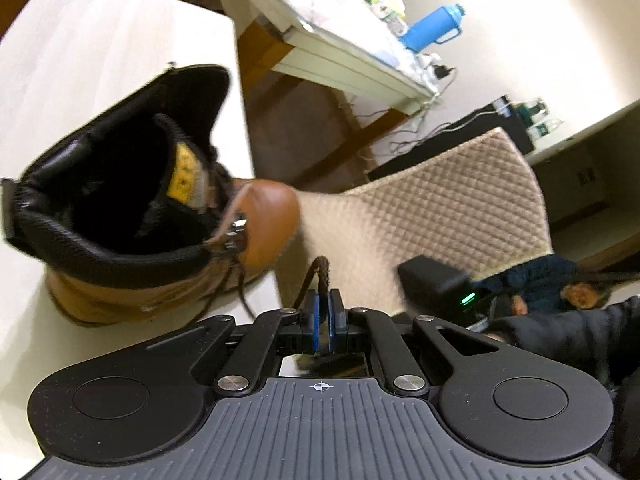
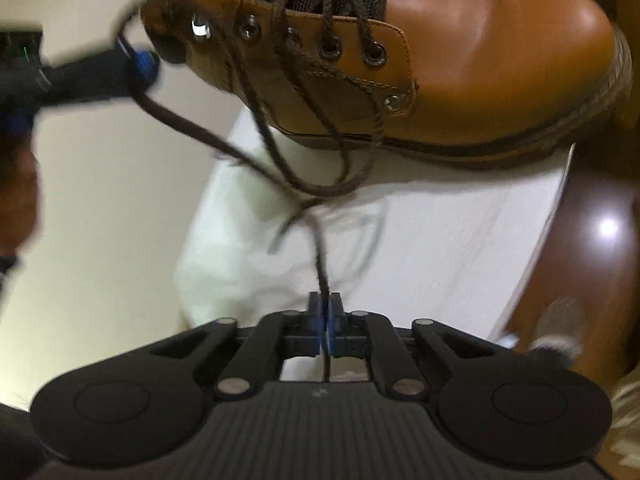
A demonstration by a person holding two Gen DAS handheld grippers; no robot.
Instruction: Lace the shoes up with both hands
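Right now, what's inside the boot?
The boot shows a dark lining and a yellow label on the tongue. Deeper inside is black shadow, so anything down there cannot be seen.

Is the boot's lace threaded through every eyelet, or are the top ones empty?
Top ones empty. On the boot, the lace fills the lower eyelets; the upper eyelets show bare metal.

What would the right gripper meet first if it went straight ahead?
Probably the white tabletop: the right gripper, shut on the brown lace, points down at it, with the tan boot beyond. Depth is uncertain.
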